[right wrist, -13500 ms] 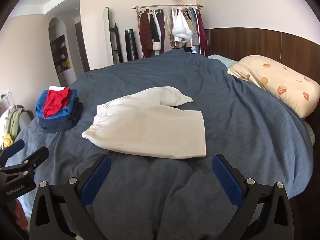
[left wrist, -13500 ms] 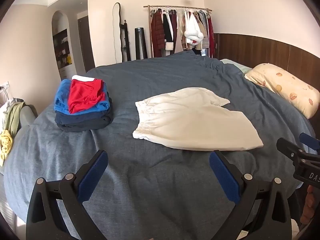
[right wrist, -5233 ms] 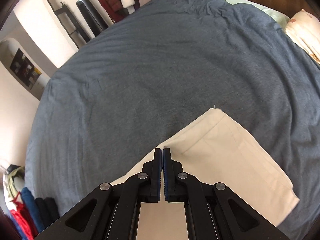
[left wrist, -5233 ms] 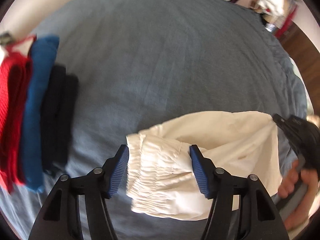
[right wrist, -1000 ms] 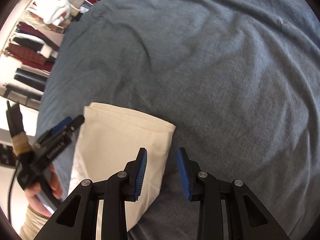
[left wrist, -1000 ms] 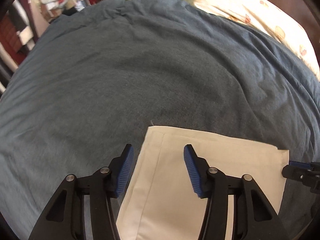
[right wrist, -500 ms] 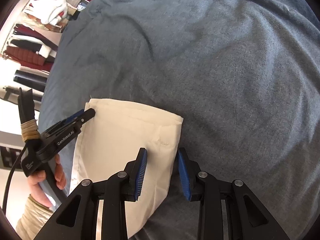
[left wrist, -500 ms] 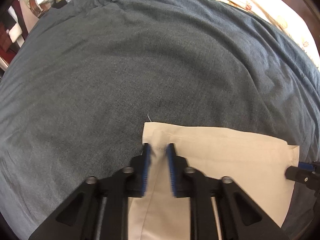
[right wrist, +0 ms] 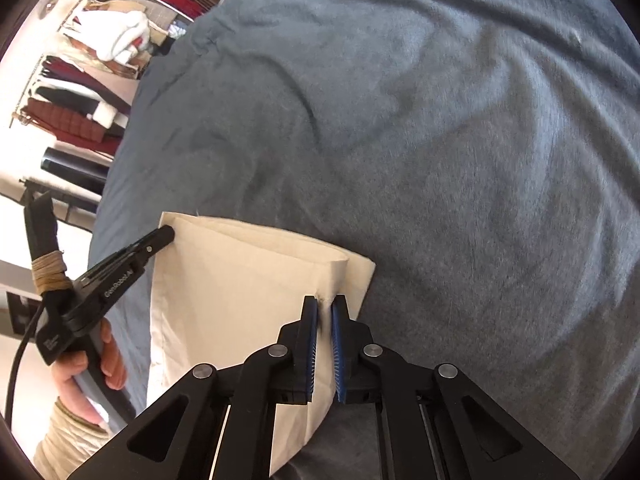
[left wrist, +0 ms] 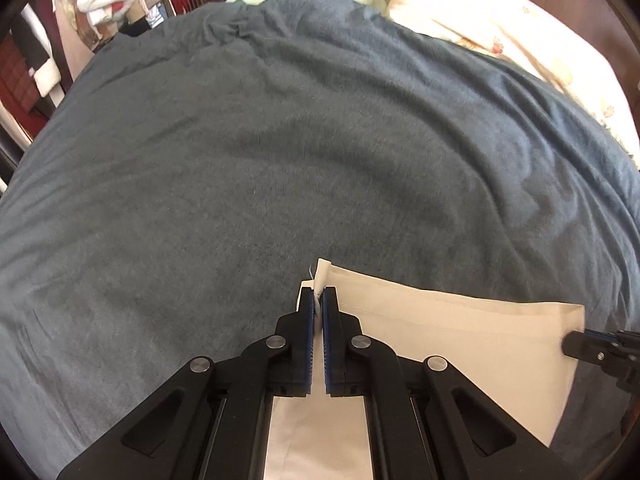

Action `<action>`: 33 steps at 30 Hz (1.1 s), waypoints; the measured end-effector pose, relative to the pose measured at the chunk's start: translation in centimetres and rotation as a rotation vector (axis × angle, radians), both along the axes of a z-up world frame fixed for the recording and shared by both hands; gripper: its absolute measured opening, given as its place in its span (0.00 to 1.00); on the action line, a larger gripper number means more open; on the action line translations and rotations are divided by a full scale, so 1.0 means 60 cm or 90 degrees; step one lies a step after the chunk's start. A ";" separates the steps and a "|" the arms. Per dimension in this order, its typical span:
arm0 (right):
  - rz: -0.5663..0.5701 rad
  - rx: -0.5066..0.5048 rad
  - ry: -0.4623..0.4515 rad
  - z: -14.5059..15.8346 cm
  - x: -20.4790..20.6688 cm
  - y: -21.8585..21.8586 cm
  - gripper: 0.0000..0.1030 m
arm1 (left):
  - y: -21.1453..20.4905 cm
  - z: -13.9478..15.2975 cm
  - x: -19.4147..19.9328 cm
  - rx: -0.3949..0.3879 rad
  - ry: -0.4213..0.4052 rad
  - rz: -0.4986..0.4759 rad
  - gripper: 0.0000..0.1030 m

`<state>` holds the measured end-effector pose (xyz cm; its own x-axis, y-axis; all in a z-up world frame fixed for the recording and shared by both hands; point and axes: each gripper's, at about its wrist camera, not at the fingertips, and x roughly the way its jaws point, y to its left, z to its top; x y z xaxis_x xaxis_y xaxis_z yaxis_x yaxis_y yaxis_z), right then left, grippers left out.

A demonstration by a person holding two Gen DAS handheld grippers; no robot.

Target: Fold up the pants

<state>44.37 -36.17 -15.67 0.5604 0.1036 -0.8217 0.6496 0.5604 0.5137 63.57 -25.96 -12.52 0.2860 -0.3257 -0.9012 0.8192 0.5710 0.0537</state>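
Both grippers pinch the hem corners of the cream pants on the blue duvet.

The left gripper (left wrist: 319, 304) is clenched on the far-left corner of the pants (left wrist: 452, 332); the right gripper (right wrist: 324, 312) is clamped on the near-right corner, where only the top layer looks caught. Relative to the pants, the duvet (left wrist: 280, 152) spreads beyond. Judged risk: lifting now could separate the layers, or uneven pulls could skew the fold.

The cream pants (left wrist: 460, 344) lie folded flat on the grey bed cover (left wrist: 280, 160), at about 5 o'clock in the left wrist view, with both hem corners pinched and lifted a little.
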 end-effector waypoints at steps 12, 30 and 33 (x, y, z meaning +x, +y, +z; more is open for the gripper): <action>-0.008 -0.027 0.042 -0.016 0.010 -0.015 0.24 | -0.010 -0.028 0.007 0.031 0.014 -0.014 0.21; 0.002 -0.012 0.077 -0.060 0.019 -0.037 0.29 | -0.024 -0.069 0.022 0.044 0.072 -0.016 0.16; 0.001 0.014 0.047 -0.069 0.009 -0.043 0.24 | -0.026 -0.056 0.008 0.050 0.044 -0.025 0.15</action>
<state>44.91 -38.77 -19.80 0.4987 0.1230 -0.8580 0.6855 0.5498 0.4773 64.07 -27.50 -15.90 0.2103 -0.2639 -0.9413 0.8445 0.5342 0.0390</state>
